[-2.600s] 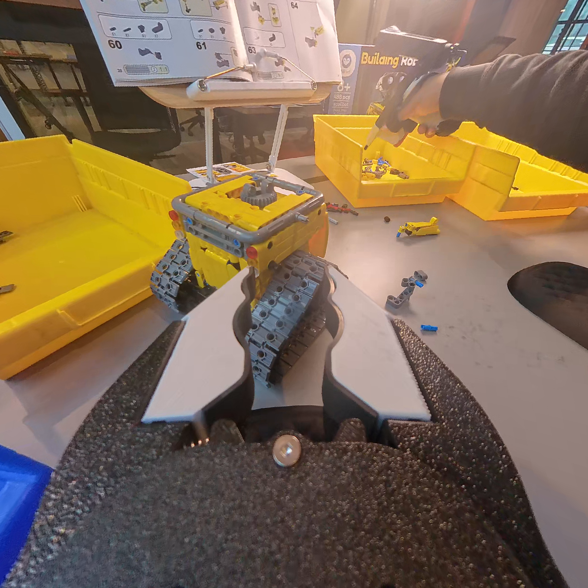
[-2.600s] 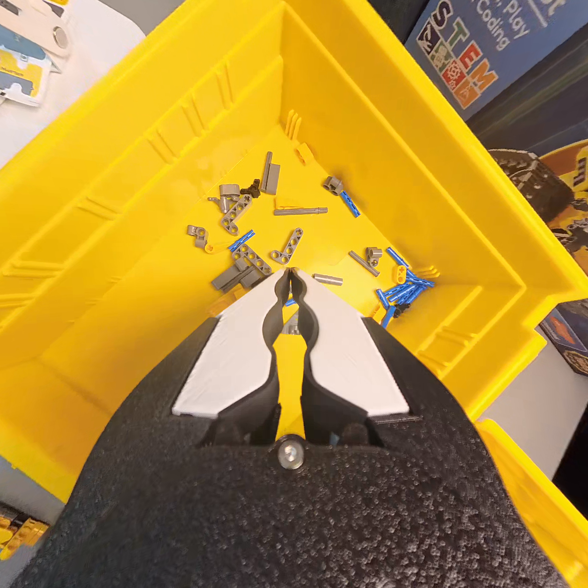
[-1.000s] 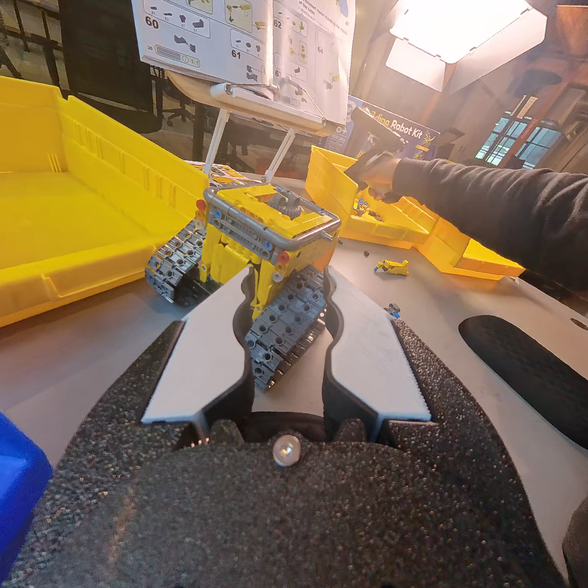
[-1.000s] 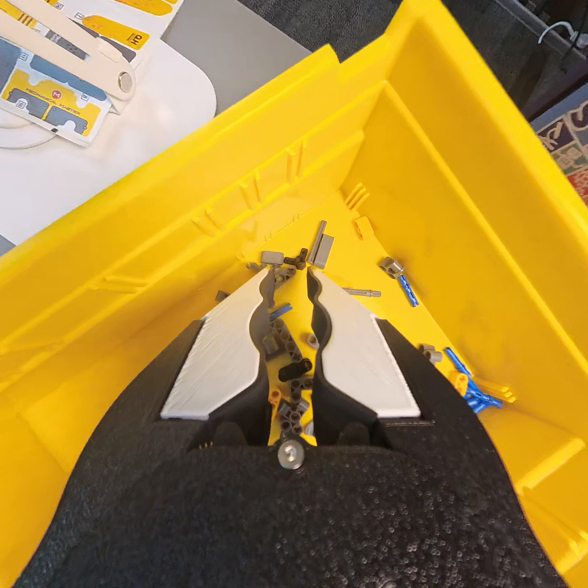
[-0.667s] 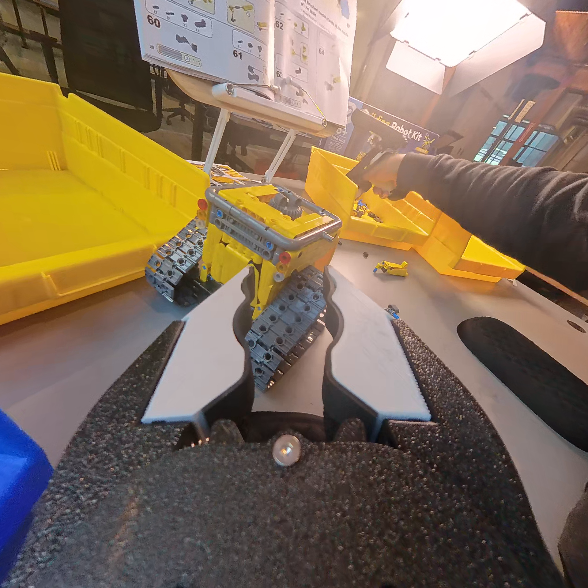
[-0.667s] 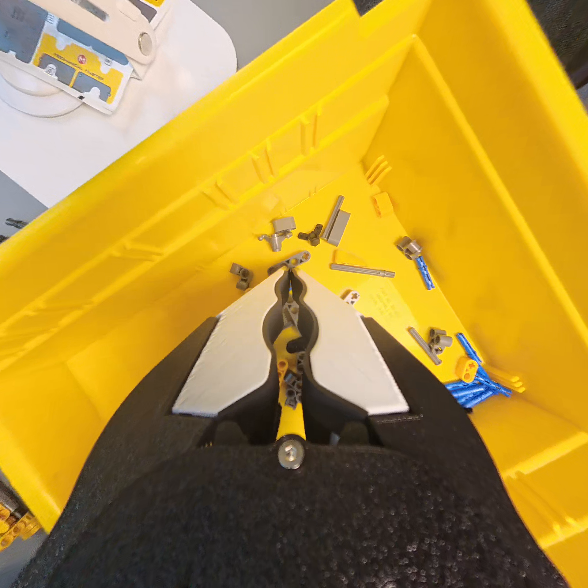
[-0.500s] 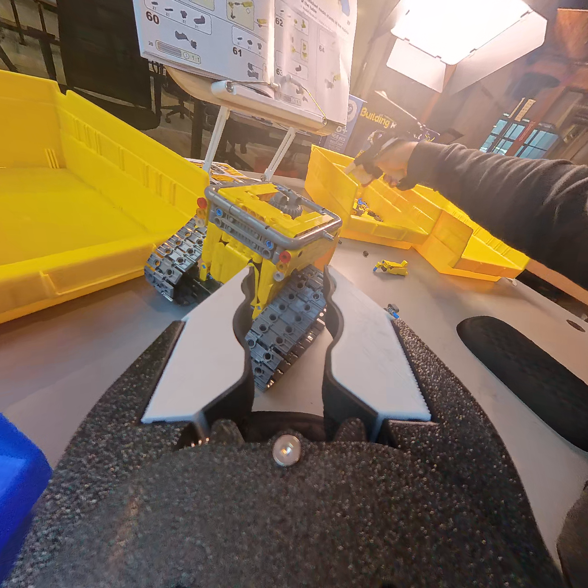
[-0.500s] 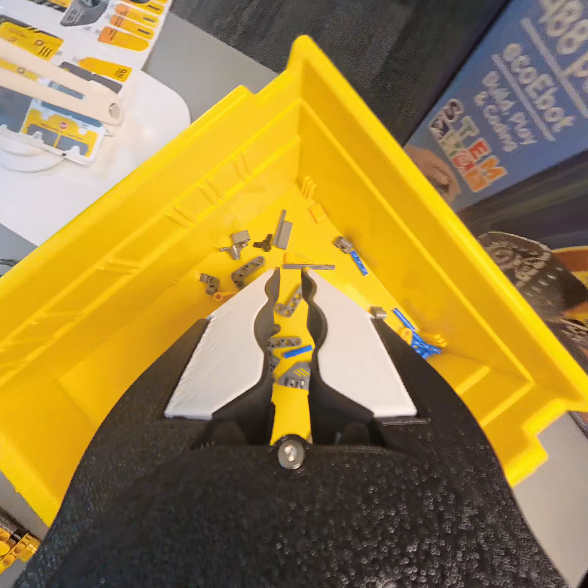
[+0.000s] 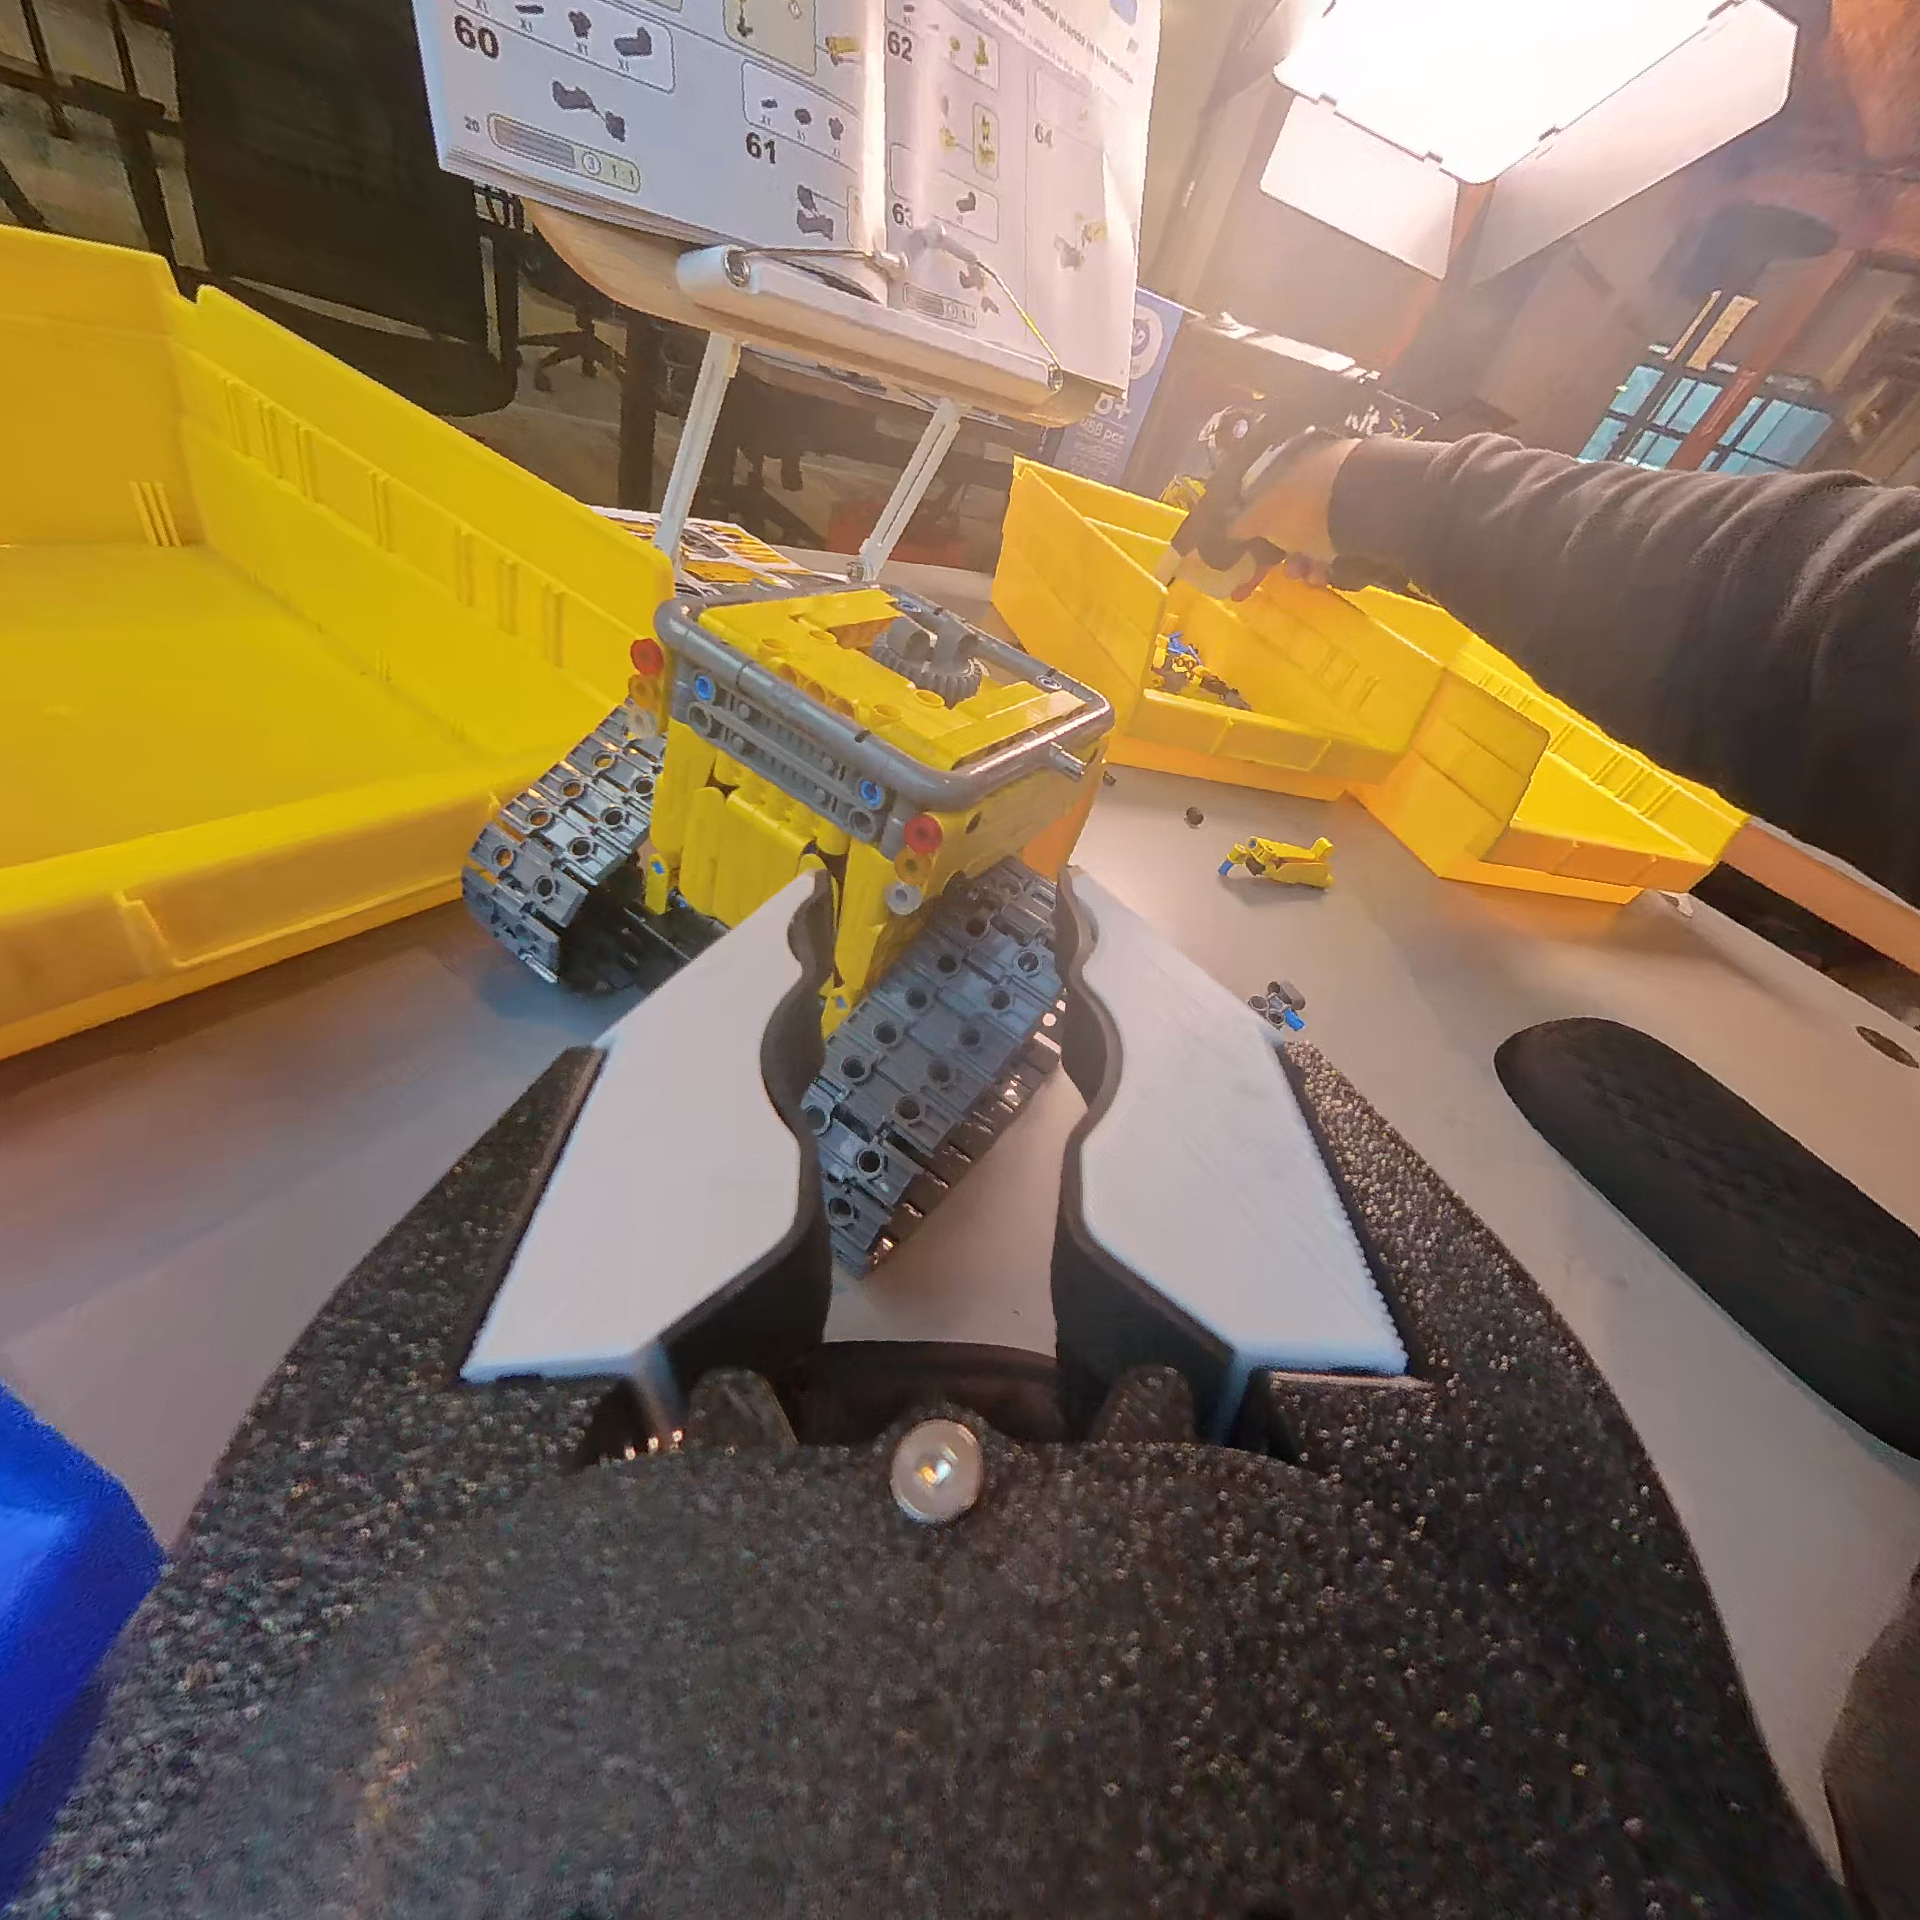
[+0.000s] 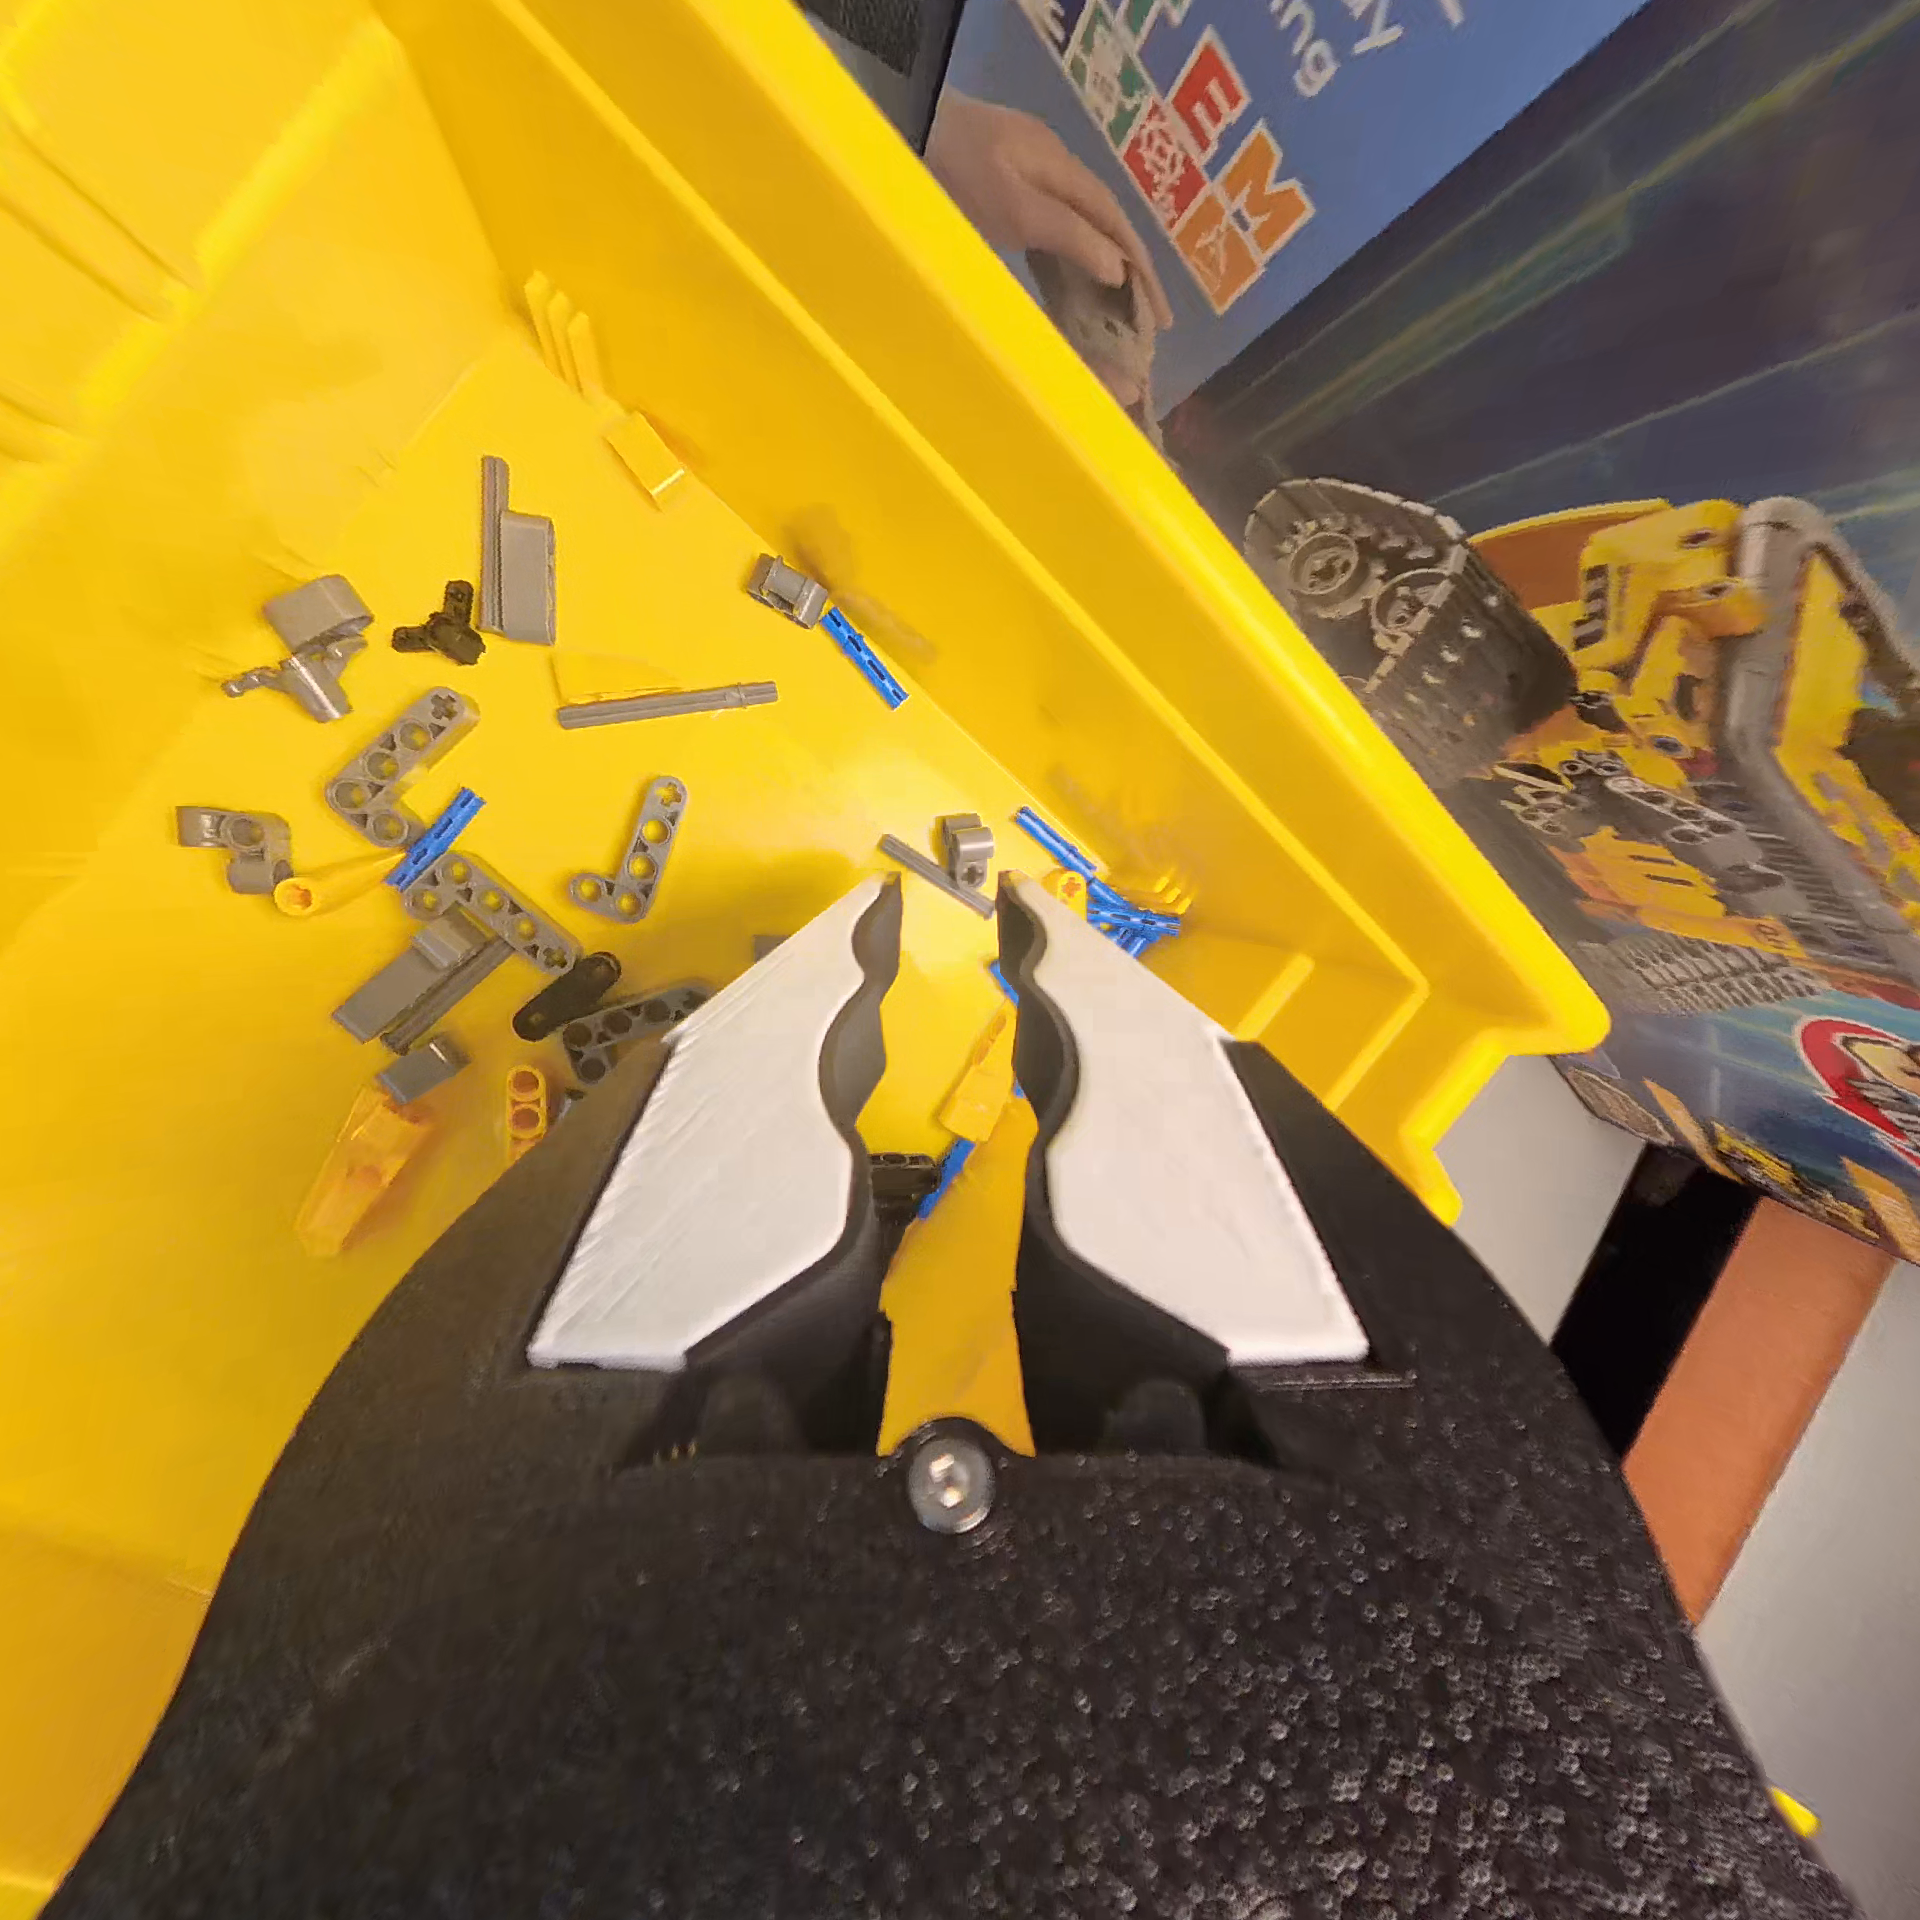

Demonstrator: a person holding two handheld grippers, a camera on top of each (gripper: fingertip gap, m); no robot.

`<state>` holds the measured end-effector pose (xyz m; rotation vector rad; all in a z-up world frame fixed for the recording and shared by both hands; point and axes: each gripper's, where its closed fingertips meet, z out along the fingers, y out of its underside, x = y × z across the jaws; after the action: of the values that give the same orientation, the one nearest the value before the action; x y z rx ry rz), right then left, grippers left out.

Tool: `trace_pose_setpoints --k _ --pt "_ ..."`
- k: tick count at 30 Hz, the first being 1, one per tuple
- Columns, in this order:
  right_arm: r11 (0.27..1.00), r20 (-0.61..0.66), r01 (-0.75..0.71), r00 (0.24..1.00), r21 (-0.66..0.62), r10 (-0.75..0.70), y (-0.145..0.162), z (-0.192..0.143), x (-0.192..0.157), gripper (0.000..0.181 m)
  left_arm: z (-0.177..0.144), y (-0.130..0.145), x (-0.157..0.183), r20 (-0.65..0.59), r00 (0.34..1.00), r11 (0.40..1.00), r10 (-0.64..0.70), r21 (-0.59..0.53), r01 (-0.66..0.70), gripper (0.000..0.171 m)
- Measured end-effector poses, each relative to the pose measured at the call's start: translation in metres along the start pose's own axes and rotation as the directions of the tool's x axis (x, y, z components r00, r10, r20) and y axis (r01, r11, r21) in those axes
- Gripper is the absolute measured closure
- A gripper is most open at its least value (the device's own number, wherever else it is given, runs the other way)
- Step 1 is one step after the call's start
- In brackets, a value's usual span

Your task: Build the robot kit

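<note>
Gripping the grey tread of a yellow tracked brick vehicle, your left gripper fills the lower half of the left wrist view, its fingers set fairly wide on either side of that nearer track and pressed against it. That model stands on the grey table at the centre of the frame. A large yellow bin sits at the left of the frame, just beside the model. Above the model, at the top centre, an open instruction booklet rests on a white stand. At the right, a dark sleeve reaches to another yellow parts tray, where your right gripper shows small. A little yellow sub-assembly lies loose on the table below that tray. A blue object clips the lower left corner.

In the right wrist view, your right gripper hovers over the floor of the yellow parts tray; its fingers stand a narrow gap apart with nothing held. Just beyond the tips lie a grey axle and a heap of blue pins. Scattered grey beams fill the middle left of the frame. A printed toy box stands at the upper right, behind the tray wall
</note>
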<state>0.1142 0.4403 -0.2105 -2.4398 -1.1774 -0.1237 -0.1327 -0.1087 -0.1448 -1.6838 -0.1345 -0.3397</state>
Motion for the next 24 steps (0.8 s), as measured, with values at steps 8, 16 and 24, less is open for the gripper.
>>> trace_pose_setpoints --k 8,16,24 --pt "0.989 -0.048 0.016 0.999 -0.146 -0.023 0.008 0.025 0.001 0.165 -0.002 -0.002 -0.001 -0.006 1.0 1.0 -0.018 0.018 0.018 0.131" --pt "0.992 0.023 -0.051 0.998 -0.114 0.054 0.003 0.027 -0.003 0.173 -0.003 -0.004 -0.002 -0.026 0.998 0.998 -0.05 0.03 0.051 0.131" --pt "0.995 0.306 -0.074 0.951 0.063 0.052 -0.008 -0.029 -0.038 0.174 -0.003 -0.005 -0.002 -0.025 0.999 0.999 -0.044 0.031 0.044 0.13"
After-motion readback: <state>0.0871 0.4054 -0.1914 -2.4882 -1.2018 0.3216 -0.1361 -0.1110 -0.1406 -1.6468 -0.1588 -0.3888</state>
